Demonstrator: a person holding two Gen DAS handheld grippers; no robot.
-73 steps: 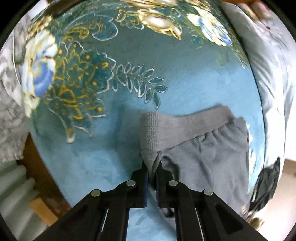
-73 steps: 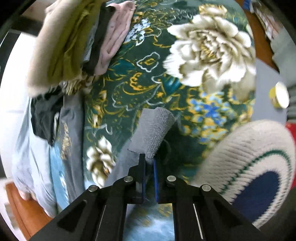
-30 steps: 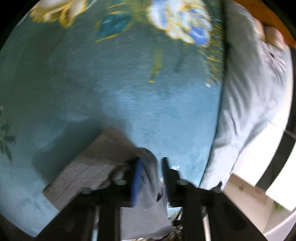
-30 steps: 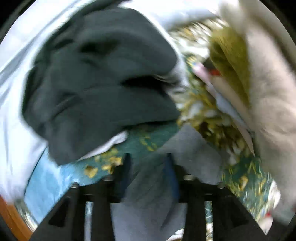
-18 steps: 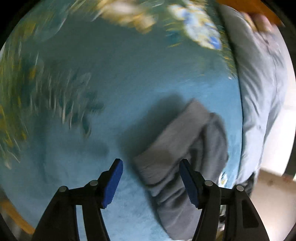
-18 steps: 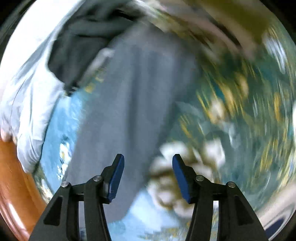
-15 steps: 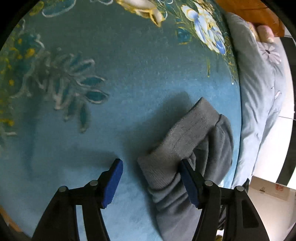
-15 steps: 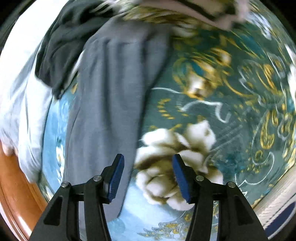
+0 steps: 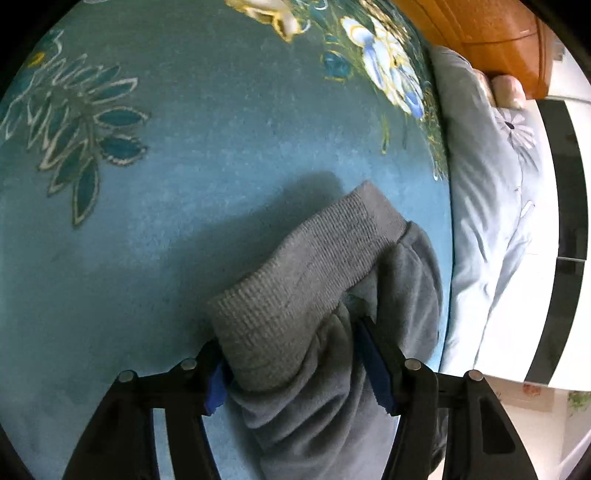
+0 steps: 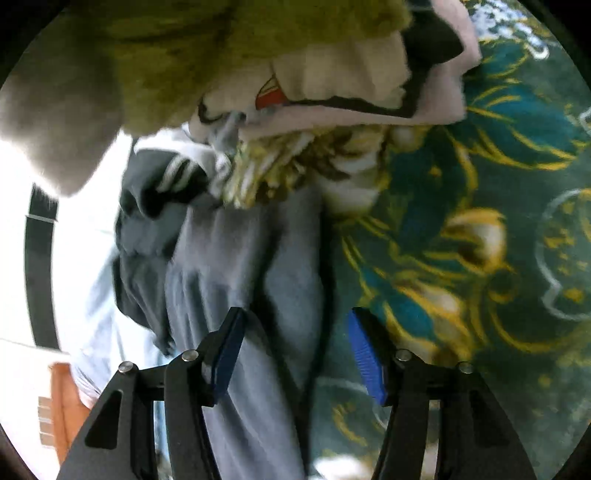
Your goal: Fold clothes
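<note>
Grey garment (image 9: 314, 295) lies between both spread tools (image 9: 297, 365) (image 10: 293, 350).

Trousers (image 9: 325, 295) lie on the blanket (image 9: 184, 184), near its right edge, cuff end pointing away from the left gripper (image 9: 299, 373), whose spread fingers sit either side of the bunched cloth. Right of the blanket lies a sheet (image 9: 491, 206), headboard (image 9: 491, 33) behind it. In the right wrist view, the right gripper (image 10: 295, 350) straddles the trousers; a clothes pile (image 10: 258, 74) sits beyond them, a dark garment (image 10: 147, 236) to their left.
</note>
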